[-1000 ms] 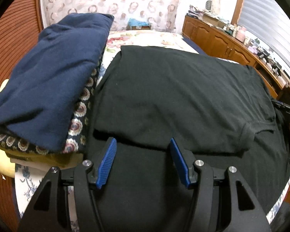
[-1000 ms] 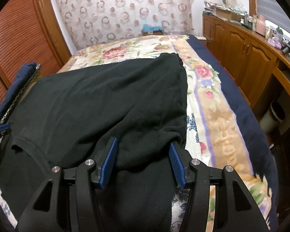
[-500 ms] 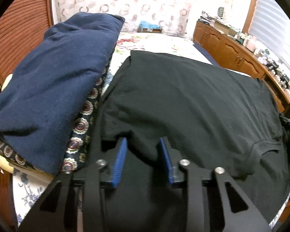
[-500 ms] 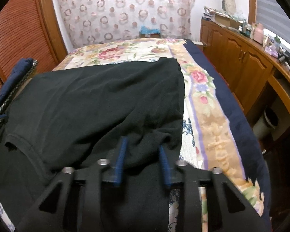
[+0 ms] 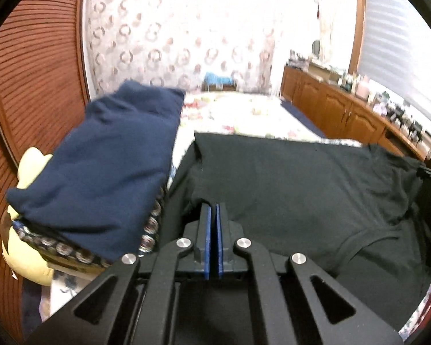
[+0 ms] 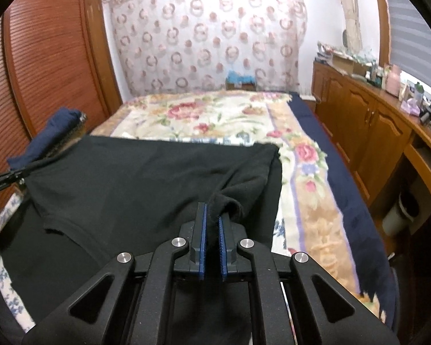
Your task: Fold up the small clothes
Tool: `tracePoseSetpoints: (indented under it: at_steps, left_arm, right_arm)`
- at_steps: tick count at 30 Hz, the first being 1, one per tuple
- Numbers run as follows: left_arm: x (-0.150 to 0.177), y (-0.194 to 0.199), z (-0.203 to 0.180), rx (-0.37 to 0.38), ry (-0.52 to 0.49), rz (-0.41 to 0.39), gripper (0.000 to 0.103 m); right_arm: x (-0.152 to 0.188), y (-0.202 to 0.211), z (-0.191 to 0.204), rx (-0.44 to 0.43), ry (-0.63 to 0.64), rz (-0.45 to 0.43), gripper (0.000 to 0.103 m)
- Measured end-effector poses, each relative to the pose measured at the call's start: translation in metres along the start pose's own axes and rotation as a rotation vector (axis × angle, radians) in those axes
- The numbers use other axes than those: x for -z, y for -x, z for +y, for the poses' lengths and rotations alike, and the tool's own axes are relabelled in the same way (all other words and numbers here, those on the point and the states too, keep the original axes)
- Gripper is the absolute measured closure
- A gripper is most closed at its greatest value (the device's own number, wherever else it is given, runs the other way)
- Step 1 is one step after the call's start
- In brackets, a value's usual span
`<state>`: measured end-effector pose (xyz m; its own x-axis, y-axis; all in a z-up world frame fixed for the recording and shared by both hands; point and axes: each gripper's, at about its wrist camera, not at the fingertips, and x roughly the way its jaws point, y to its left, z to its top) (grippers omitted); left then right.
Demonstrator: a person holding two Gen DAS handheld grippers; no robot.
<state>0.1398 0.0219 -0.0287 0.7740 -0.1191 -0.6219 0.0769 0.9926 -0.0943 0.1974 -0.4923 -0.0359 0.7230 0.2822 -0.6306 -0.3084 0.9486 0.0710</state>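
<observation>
Black shirt (image 5: 287, 189) spread across the flowered bedspread (image 6: 230, 115), near edge pinched up at two points. Clamped on that edge: left gripper (image 5: 213, 212), blue pads all but touching with only a thin fold of cloth between; right gripper (image 6: 212, 215), pads nipped on a thicker bunch of dark fabric. Jaws on both just closed from wide apart, cloth lying loose between them a second ago. Both pinch points now lifted off the bed, hem ahead of the tongs seen at a flatter angle than before. Judged meaning: grasp made, fold about to begin, near edge ready to be carried forward over the body of the garment.

Ahead of the tongs, far hem straight and flat, bare bedspread beyond it running to the curtain, ample room for the carry. Left of the left gripper, folded navy garment (image 5: 100, 166) stacked on patterned cloth, just beside the shirt's side edge and a likely snag in any leftward swing. Right of the right gripper, shirt's side edge near the bedspread's border, then a navy strip and wooden cabinets (image 6: 373, 132) across a gap.
</observation>
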Motion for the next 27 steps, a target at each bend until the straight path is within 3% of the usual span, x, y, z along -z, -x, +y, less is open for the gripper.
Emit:
tracePoseSetpoints:
  at_steps: [7, 15, 27]
  left_arm:
    - [-0.010, 0.033, 0.014, 0.011, 0.013, -0.090, 0.102]
    - [0.006, 0.074, 0.023, 0.017, 0.012, -0.140, 0.102]
    - [0.055, 0.109, 0.027, 0.012, 0.010, -0.098, 0.102]
  right_arm:
    - [-0.008, 0.037, 0.006, -0.008, 0.011, -0.062, 0.099]
    - [0.011, 0.077, 0.020, -0.012, 0.028, -0.086, 0.099]
    - [0.060, 0.114, 0.022, -0.017, 0.018, -0.036, 0.099]
